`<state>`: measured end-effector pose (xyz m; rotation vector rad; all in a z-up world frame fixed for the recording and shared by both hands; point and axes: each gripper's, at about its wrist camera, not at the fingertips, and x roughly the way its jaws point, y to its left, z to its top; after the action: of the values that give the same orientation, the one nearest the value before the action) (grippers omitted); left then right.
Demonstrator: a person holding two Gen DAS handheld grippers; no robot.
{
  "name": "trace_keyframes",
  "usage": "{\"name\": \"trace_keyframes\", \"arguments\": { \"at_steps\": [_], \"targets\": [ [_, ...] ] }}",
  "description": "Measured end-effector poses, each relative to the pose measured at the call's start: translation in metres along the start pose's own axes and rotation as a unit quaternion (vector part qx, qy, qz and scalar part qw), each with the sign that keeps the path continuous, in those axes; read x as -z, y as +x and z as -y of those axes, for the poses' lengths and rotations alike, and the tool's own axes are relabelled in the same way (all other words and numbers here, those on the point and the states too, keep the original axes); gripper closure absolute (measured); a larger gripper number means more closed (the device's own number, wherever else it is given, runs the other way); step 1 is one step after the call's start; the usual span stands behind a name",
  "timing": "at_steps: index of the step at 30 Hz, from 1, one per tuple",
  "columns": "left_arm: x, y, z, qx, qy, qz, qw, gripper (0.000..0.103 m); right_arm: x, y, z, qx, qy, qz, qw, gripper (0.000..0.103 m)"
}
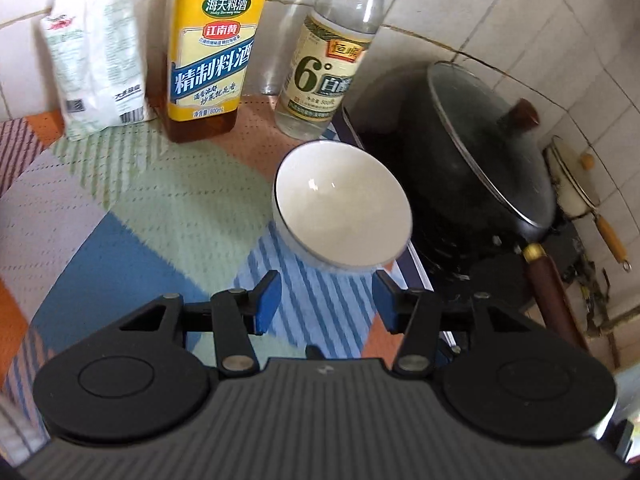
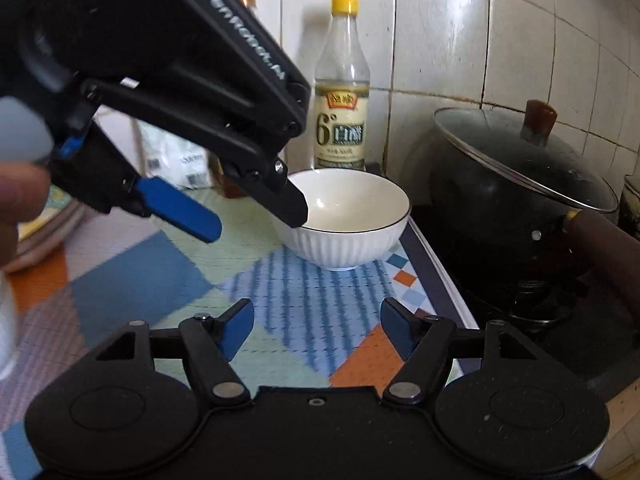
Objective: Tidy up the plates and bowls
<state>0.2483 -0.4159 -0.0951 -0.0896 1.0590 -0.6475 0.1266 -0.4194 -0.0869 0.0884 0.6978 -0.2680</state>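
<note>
Left gripper [image 1: 325, 300]: jaws apart, nothing between the blue pads, gripping nothing. Seen from the right wrist view, the same left gripper [image 2: 256, 216] hangs tilted down over the mat, one black fingertip [image 2: 294, 210] at the near-left rim of the bowl; contact can't be told.

Right gripper [image 2: 317, 330]: jaws wide apart, empty, only the mat between the pads.

White bowl [image 1: 342, 206] sits upright on the patchwork mat [image 1: 152, 208], just ahead of the left gripper and slightly to its right, rim close beyond the pads. For the right gripper the bowl [image 2: 346, 220] is straight ahead, a little further off, striped blue patch of the mat [image 2: 132, 276] between them. Bowl looks empty, dark line round the rim, ribbed outside.

Past the bowl, behind it: clear vinegar bottle [image 1: 328, 68] with yellow cap [image 2: 345, 4]. Left of that, amber cooking wine bottle [image 1: 208, 52], then a white packet [image 1: 94, 68] against the tiled wall [image 2: 460, 28].

Right of the bowl, off the mat edge: black wok [image 1: 460, 168] with a glass lid [image 2: 524, 152] on the stove, brown handle [image 1: 550, 292] pointing toward the near right.

A person's fingers [image 2: 16, 200] blurred at the far left edge of the right wrist view.
</note>
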Motion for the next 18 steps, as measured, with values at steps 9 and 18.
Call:
{"name": "trace_keyframes", "arguments": {
  "at_steps": [9,18],
  "targets": [
    [-0.030,0.045,-0.021,-0.036,-0.021,-0.013,0.9990,0.041,-0.015,0.043,0.018,-0.025,0.017,-0.003,1.000,0.006],
    [-0.040,0.083,-0.025,-0.031,0.014,-0.065,0.9973,0.081,-0.028,0.087,0.016,-0.039,-0.019,-0.028,0.999,0.006]
  ]
}}
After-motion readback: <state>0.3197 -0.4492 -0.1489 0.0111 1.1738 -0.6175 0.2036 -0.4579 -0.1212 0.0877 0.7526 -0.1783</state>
